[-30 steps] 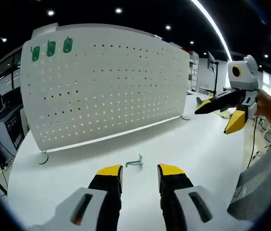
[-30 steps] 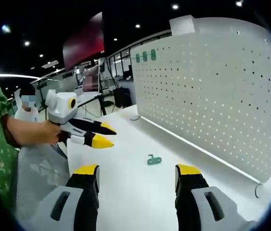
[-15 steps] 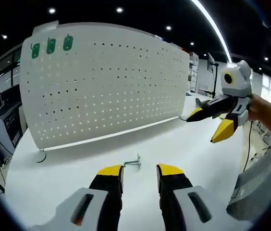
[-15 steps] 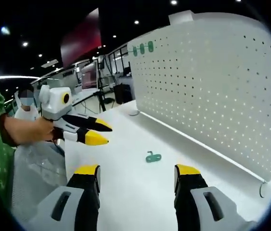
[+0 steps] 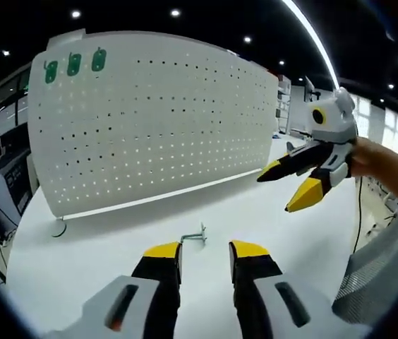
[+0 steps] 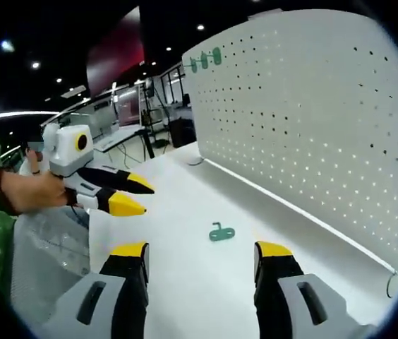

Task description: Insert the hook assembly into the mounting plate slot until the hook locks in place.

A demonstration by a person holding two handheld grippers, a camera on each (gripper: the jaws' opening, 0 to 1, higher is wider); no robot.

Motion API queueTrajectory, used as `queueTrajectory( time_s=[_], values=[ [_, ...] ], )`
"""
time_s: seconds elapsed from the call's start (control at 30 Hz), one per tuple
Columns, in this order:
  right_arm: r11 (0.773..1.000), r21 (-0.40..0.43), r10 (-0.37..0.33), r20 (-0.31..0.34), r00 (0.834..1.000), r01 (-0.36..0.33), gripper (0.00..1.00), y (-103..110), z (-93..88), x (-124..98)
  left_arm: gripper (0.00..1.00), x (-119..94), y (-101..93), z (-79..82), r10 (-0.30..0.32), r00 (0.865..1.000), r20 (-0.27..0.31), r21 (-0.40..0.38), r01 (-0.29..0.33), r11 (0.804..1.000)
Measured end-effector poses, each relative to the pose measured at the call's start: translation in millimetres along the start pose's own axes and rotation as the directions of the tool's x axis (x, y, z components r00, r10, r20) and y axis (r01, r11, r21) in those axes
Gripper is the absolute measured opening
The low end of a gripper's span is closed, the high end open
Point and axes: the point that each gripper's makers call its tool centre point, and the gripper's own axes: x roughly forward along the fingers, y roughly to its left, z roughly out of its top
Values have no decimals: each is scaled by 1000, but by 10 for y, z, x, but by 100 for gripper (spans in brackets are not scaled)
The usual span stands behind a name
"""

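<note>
Hook assembly (image 5: 195, 237) lies untouched on tabletop (image 5: 291, 233); right hand-held gripper (image 5: 292, 185), jaws spread, has swung nearer; left hand-held gripper (image 5: 205, 253) spread, poised just behind it; pegboard (image 5: 149, 120) beyond.

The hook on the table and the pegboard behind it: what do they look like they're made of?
The hook looks like thin bent metal wire, grey with a slight sheen; in the right gripper view its base looks green, possibly plastic. The pegboard appears to be a rigid white sheet, matte, evenly punched with holes; painted metal or plastic, hard to tell.

Hook's (image 5: 195, 237) shape too small to read at lower centre; pegboard's (image 6: 326, 120) right end cut off.
</note>
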Motion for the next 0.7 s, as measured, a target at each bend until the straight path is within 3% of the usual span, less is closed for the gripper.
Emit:
queueTrajectory(
  time_s=[0.7],
  values=[
    [999, 20, 28, -51, 998, -27, 59, -139, -121, 412, 27, 4, 37, -44, 8, 1000, -14, -7, -8, 1000]
  ],
)
